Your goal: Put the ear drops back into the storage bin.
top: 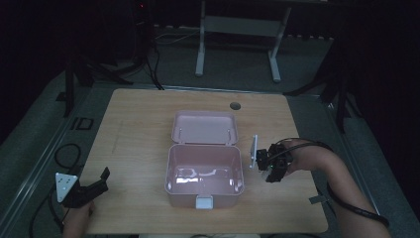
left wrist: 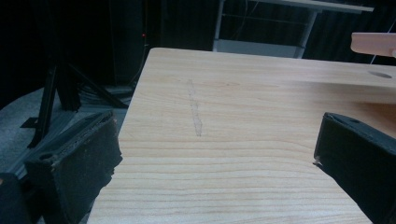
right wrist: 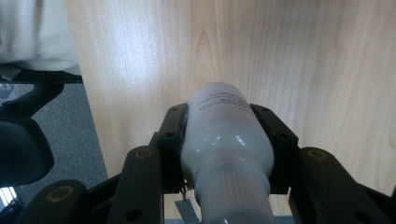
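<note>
- A light wooden tabletop (top: pixel 138 148) is seen across the middle of the high view.
- An open pink plastic box with a hinged lid (top: pixel 204 173) is placed at the centre of the frame.
- The right tool (top: pixel 271 167) is held just right of the box, clear of the tabletop; its jaws are clamped on a white plastic bottle with a ribbed cap (right wrist: pixel 226 140).
- The left tool (top: pixel 94 186) is seen at the lower left, jaws spread and holding nothing.

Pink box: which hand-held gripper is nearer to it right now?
Right. The right hand-held gripper, shut on a white bottle, is just off the right wall of the pink box. The left hand-held gripper sits open near the table's front left corner, farther away.
</note>
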`<state>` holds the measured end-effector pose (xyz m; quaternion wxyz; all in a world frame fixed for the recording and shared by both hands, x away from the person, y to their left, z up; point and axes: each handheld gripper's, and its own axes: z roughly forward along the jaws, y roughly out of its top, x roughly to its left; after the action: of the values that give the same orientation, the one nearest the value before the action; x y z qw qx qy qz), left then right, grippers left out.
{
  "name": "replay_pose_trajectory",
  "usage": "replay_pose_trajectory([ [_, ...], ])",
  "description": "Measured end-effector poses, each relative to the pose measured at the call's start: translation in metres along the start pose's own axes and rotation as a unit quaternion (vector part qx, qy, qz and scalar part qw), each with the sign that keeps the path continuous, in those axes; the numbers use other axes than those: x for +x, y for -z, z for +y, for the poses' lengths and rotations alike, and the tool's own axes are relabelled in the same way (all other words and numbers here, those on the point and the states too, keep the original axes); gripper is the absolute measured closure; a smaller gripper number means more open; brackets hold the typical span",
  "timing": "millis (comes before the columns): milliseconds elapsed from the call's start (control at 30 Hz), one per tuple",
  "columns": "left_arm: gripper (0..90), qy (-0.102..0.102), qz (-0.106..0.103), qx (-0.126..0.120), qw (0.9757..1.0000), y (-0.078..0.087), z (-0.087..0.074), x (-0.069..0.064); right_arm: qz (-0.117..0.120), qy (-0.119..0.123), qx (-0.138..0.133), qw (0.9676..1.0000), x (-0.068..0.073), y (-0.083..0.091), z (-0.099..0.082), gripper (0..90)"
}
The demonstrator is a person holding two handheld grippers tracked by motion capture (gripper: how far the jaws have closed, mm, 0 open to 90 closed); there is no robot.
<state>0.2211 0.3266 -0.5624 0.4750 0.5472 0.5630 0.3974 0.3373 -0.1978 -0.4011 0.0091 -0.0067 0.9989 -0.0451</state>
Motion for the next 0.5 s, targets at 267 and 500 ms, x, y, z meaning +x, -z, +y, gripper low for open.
replay_pose_trajectory([
  [267,0.5,-0.001,-0.001,0.000,1.0000,0.000,0.000,0.000,-0.009,-0.009,-0.001,0.9999,-0.003,0.025,0.003,59.5],
  [500,0.5,0.000,-0.001,0.000,1.0000,0.000,0.000,0.000,-0.010,-0.010,-0.002,0.9999,-0.004,0.040,0.012,59.5],
])
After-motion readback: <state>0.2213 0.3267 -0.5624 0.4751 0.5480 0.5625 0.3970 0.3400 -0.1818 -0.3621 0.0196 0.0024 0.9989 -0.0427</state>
